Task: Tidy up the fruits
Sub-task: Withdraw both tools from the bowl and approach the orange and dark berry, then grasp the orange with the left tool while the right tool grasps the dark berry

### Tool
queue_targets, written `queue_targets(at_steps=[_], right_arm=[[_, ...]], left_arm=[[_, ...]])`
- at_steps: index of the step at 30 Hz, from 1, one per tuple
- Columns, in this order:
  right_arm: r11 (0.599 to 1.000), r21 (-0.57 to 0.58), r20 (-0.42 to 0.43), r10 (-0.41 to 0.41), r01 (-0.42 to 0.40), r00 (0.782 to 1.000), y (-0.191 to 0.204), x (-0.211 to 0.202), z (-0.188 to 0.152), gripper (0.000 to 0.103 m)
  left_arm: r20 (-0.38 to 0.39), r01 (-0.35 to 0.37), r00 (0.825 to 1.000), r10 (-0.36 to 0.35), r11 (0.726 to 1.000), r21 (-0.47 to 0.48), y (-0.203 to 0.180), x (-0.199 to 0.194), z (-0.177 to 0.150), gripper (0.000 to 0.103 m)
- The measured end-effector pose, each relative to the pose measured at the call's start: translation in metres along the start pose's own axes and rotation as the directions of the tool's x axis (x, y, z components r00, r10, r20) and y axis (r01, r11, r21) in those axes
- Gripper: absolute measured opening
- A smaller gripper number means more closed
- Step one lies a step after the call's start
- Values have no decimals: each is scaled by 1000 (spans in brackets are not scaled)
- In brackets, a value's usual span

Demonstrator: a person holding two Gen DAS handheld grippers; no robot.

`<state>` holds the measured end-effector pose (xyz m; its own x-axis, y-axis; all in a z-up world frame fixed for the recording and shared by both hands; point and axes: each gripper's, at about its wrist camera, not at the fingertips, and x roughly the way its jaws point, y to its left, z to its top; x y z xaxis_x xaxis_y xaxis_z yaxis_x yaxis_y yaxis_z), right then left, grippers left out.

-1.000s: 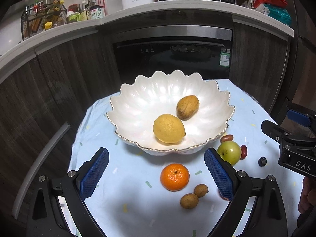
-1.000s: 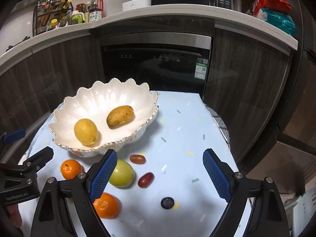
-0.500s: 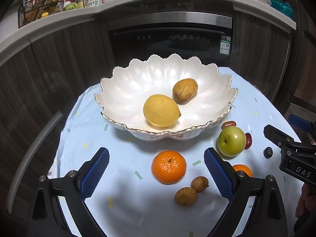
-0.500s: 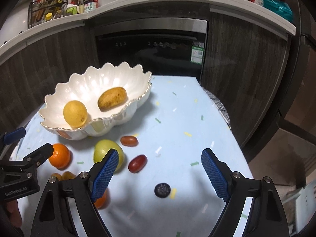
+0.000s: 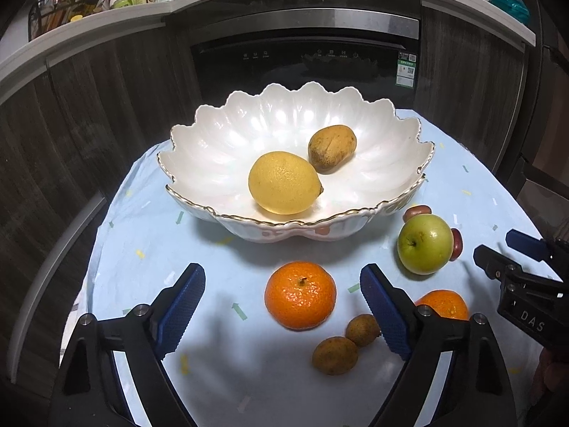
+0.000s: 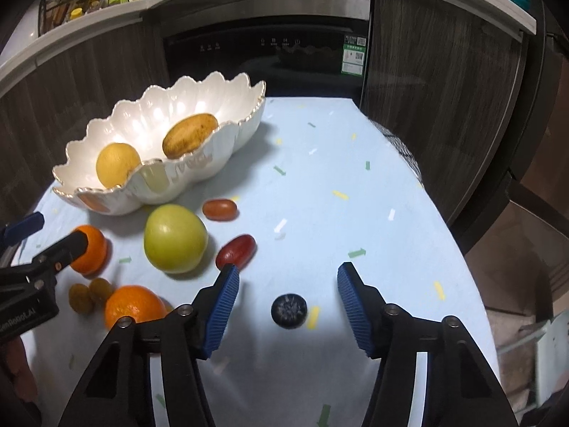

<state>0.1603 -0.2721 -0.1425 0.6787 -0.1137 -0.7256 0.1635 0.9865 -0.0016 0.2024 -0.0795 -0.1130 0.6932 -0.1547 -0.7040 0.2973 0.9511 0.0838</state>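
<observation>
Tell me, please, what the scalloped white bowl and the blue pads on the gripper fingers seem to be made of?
The scalloped bowl looks like glazed ceramic or porcelain: glossy, pearly highlights, a thin gold line along the rim. Glass or plastic cannot be excluded. The blue pads on the left gripper fingers look like matte rubber or soft plastic, with fine ribbing across the surface and no shine.

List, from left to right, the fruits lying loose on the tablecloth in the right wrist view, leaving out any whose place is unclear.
Half-hidden mandarin → green apple → dark red fruit → dark blueberry. The small brown fruits, the nearer mandarin and the second red fruit overlap these in the order, so I leave them out.
</observation>
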Motion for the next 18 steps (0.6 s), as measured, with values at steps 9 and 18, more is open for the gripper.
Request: queue_targets(at_steps=[9, 18], right_arm=[[1000, 11, -33, -3, 3, 999, -3, 5, -4, 53], [1000, 19, -58, 5, -4, 998, -5, 9, -7, 44]], left_arm=[[-25, 9, 1000, -10, 1000, -20, -2, 11, -4, 84], [-69, 33, 997, -35, 999, -34, -4, 23, -8, 72]])
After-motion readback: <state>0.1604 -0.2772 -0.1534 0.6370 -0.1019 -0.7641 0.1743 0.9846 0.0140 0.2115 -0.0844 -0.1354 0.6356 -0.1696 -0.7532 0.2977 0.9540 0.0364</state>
